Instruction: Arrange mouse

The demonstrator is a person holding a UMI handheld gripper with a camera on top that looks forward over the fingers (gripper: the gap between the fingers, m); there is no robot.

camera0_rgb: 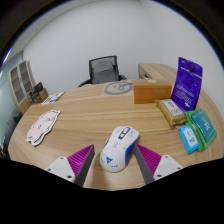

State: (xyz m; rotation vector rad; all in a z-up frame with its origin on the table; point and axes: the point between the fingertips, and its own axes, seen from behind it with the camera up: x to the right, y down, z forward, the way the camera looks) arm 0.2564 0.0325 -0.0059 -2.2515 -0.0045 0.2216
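While the gripper (113, 163) hovers low over a light wooden table (85, 110), its two fingers stand wide apart, each showing a purple pad (78, 160) on its inner face, and they hold nothing. A white computer mouse (118, 147) with blue markings lies on the table between the fingers, its near end level with the fingertips, with a clear gap at either side. To the right of the mouse are several packages: a tall purple pouch (186, 80) standing upright, a brown cardboard box (152, 90) beside it, a flat box (170, 110) nearer the fingers, and two teal packets (199, 130) close to the table's edge. To the left lies a white cat-shaped mat (42, 125) with dark outlines, and beyond it some small items too unclear to name. A black office chair (104, 69) stands behind the far side of the table, against a white wall.
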